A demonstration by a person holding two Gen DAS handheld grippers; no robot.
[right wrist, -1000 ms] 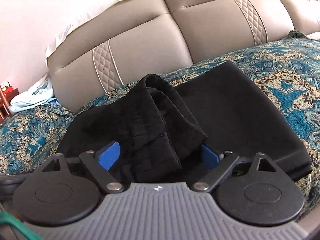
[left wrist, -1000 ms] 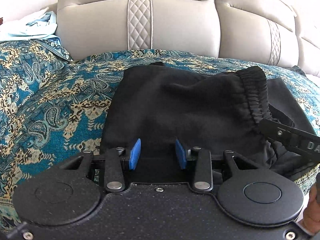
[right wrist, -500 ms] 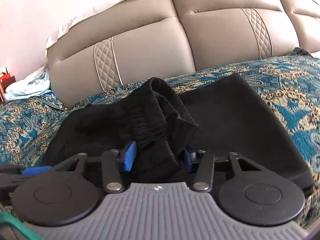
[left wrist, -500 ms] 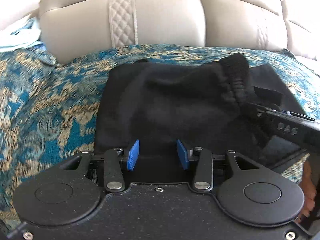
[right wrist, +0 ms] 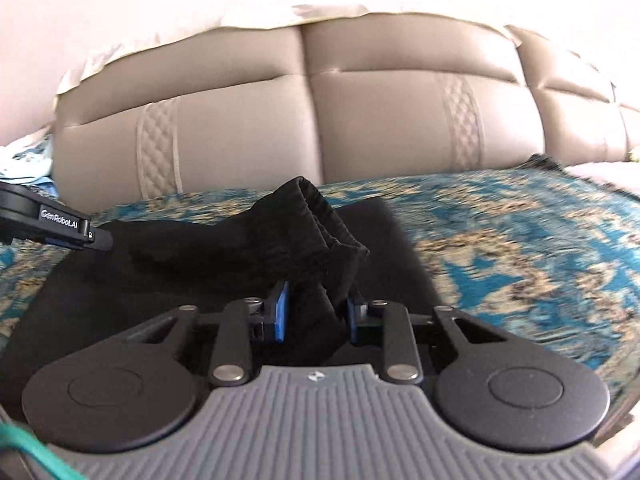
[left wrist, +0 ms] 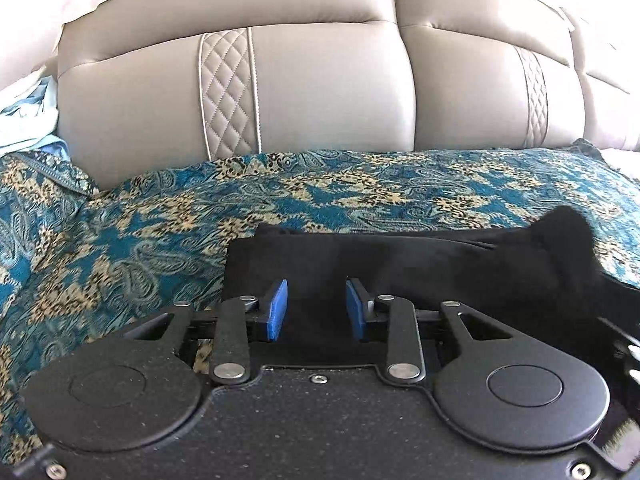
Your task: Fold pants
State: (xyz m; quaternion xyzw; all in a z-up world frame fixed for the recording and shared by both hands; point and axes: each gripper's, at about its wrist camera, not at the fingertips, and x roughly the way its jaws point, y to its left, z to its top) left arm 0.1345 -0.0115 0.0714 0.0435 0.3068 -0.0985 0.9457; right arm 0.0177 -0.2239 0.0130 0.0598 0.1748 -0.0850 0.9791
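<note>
Gripping the elastic waistband (right wrist: 320,216) of soft black fabric pants (right wrist: 168,264), the right tongs (right wrist: 316,312) clench; left tongs (left wrist: 316,308), clenched on the same fabric, sit alongside leftward.

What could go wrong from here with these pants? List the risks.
1. The right tool grips only a bunched clump near the elastic waistband; that may slip out or drag unevenly.
2. The left tool holds black fabric of the pants too; if the two move apart, the fold already lying flat may skew.
3. The patterned bedspread looks soft and may wrinkle underneath.
</note>
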